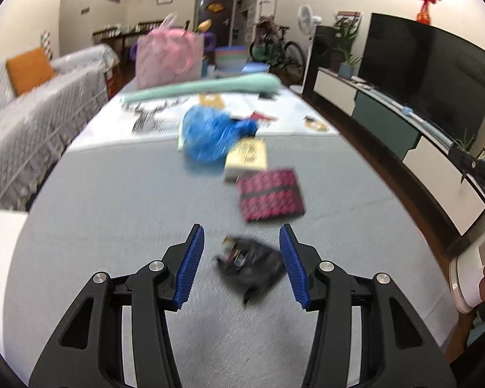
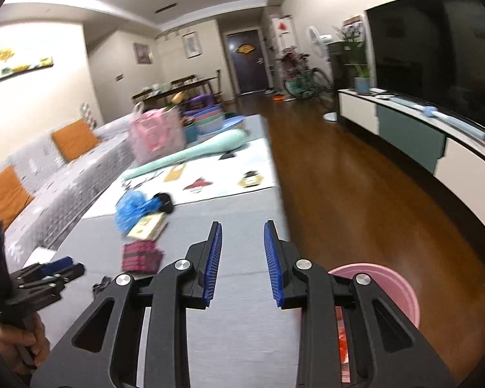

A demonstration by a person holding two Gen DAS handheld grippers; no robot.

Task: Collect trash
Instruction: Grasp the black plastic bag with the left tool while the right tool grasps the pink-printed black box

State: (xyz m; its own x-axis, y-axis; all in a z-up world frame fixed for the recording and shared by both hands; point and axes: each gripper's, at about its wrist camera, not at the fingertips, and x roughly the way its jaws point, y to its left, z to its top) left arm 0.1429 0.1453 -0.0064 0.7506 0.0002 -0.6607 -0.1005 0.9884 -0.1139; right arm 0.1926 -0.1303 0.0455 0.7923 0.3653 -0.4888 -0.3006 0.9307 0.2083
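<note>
A crumpled black wrapper [image 1: 250, 265] lies on the grey mat [image 1: 113, 213], between the blue pads of my open left gripper [image 1: 242, 263], nearer the right pad. Beyond it lie a pink-and-black patterned packet [image 1: 270, 195], a yellow-white box [image 1: 247, 158] and a blue plastic bag [image 1: 210, 134]. My right gripper [image 2: 242, 262] is open and empty above the mat's right edge. A pink bin [image 2: 388, 287] stands on the floor under it, with red trash inside. In the right wrist view the left gripper [image 2: 53, 270] shows at far left, with the black wrapper [image 2: 102, 286] beside it.
A pale green bolster [image 1: 207, 85] and a pink bag [image 1: 169, 56] lie at the far end of the mat. A grey sofa [image 1: 32, 123] runs along the left. A TV unit [image 2: 414, 135] stands across the wooden floor [image 2: 355, 194] on the right.
</note>
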